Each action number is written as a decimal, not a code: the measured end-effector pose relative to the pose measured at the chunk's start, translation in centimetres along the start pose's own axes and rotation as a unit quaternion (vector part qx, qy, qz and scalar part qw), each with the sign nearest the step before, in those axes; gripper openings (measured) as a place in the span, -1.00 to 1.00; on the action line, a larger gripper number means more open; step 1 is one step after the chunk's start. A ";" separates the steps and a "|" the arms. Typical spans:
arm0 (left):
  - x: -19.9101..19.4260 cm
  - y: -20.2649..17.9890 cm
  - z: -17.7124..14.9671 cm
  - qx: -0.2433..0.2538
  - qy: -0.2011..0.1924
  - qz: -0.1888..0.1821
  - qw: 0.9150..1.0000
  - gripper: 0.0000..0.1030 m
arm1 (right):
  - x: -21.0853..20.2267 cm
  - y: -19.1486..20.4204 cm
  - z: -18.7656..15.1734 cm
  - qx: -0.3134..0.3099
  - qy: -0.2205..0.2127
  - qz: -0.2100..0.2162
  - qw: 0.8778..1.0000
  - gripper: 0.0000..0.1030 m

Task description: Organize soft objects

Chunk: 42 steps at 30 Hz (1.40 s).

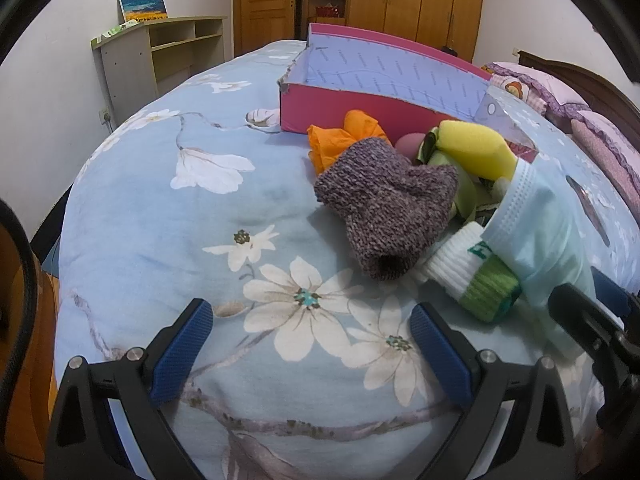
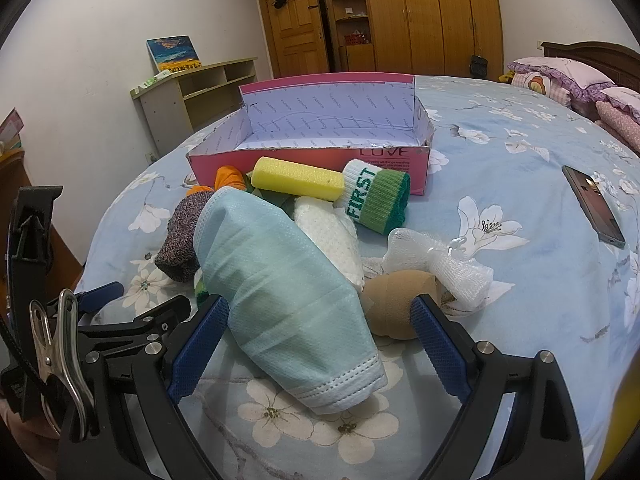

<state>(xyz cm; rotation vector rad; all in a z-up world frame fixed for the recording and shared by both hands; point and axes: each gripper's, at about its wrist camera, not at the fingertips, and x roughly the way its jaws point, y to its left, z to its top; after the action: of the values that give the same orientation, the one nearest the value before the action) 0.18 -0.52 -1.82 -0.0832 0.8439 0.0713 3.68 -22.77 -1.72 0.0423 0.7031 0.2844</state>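
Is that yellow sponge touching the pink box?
Cannot tell. In the right wrist view the yellow sponge overlaps the pink box wall, so neither contact nor gap shows.

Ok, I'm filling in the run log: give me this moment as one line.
left tongs open, empty | right tongs open around face mask, not gripping | pink box empty | soft pile on bed

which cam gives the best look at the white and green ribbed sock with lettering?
Right wrist. The white and green ribbed sock shows whole there, "FIRST" readable, leaning against the pink cardboard box. Left wrist shows the sock partly hidden behind the light blue face mask.
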 end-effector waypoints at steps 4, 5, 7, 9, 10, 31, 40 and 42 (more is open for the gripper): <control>0.0 0.0 0.0 0.000 0.000 0.000 1.000 0.97 | 0.0 0.0 0.0 0.000 0.000 0.000 1.000 0.84; 0.0 0.0 0.0 0.000 0.000 0.000 1.000 0.97 | 0.0 0.0 0.0 0.000 0.000 0.000 1.000 0.84; 0.0 0.0 0.0 0.000 0.000 0.000 1.000 0.97 | 0.0 0.0 0.0 0.000 0.000 0.000 1.000 0.84; 0.0 0.0 0.0 0.000 0.000 0.000 1.000 0.97 | 0.0 0.0 0.0 0.000 0.000 0.000 1.000 0.84; 0.0 0.0 0.0 0.000 0.000 0.000 1.000 0.97 | 0.0 0.0 0.0 0.000 0.000 0.000 1.000 0.84; -1.2 0.4 0.4 0.010 -0.010 -0.023 1.000 0.95 | -0.9 -0.2 0.3 -0.003 -0.005 0.024 1.000 0.84; -2.4 1.0 1.8 0.000 -0.025 -0.058 0.998 0.90 | -2.0 0.1 1.6 -0.031 -0.005 0.031 0.999 0.84; -2.6 0.8 2.3 0.007 -0.032 -0.058 0.998 0.90 | -2.1 0.1 1.9 -0.039 -0.004 0.031 0.999 0.84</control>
<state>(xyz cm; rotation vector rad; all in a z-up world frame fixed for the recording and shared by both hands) 0.10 0.41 1.65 -0.1166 0.7731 -0.0398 3.35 -23.10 1.09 -0.0096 0.6839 0.3699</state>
